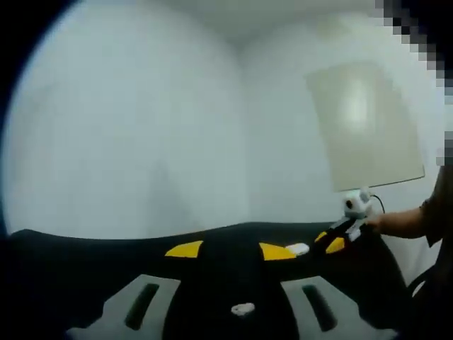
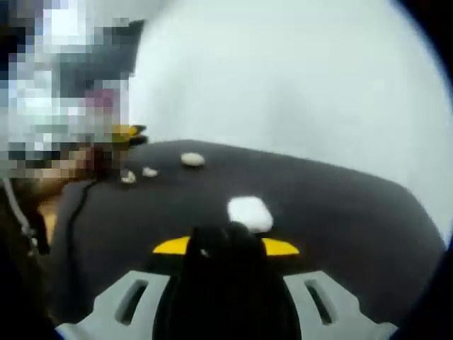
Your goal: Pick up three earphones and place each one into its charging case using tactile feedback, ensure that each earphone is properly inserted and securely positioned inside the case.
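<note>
Your left hand-held gripper (image 1: 233, 249) hangs above the black counter (image 1: 85, 262), its yellow-tipped jaws apart with nothing between them. A small white earphone (image 1: 243, 309) lies below them, and another white piece (image 1: 297, 248) lies near the counter's far edge. In the right gripper view, your right hand-held gripper (image 2: 225, 246) has its jaws apart too; a rounded white charging case (image 2: 250, 212) sits just past them. Three smaller white pieces (image 2: 192, 159) lie further off, near the far edge. Plain white walls stand behind.
</note>
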